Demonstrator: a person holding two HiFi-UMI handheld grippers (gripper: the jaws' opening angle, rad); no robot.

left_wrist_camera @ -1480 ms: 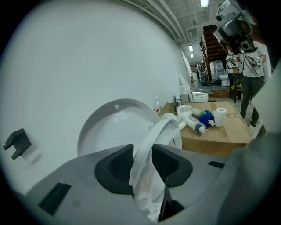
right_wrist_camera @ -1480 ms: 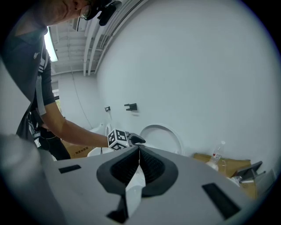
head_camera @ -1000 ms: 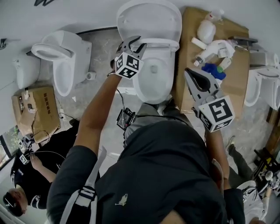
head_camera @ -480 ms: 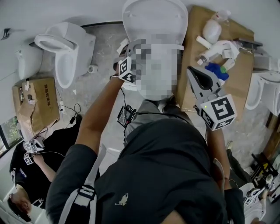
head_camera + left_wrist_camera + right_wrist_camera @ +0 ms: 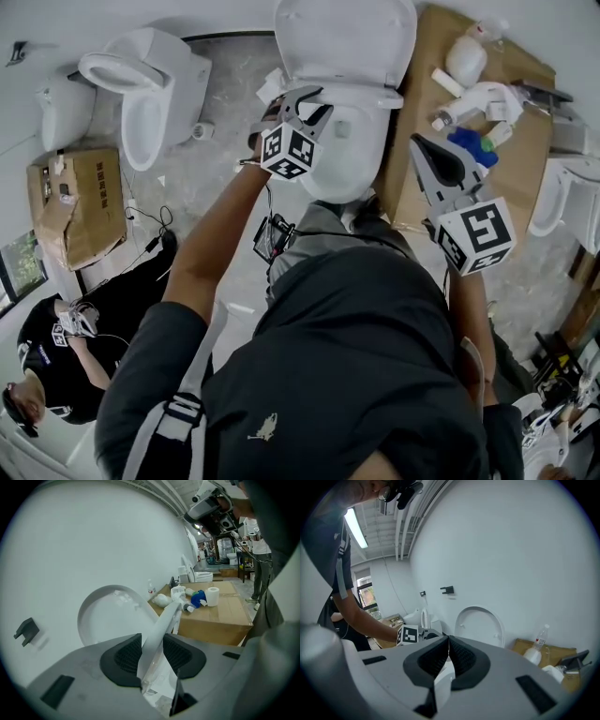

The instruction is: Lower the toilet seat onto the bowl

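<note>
The left hand-held gripper (image 5: pixel 307 98), clamped on the toilet seat's (image 5: pixel 161 625) slick rim, may slip and slam it onto the bowl (image 5: pixel 352 164); the right hand-held gripper (image 5: pixel 447 641) is clenched empty.

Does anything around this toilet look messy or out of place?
Yes. A white bottle lies on its side among loose items on the cardboard box right of the toilet, and a crumpled, torn carton sits on the floor at the left beside a second toilet.

Left gripper (image 5: pixel 307 101) clamped (arm outstretched); right gripper (image 5: pixel 415 143) closed.
</note>
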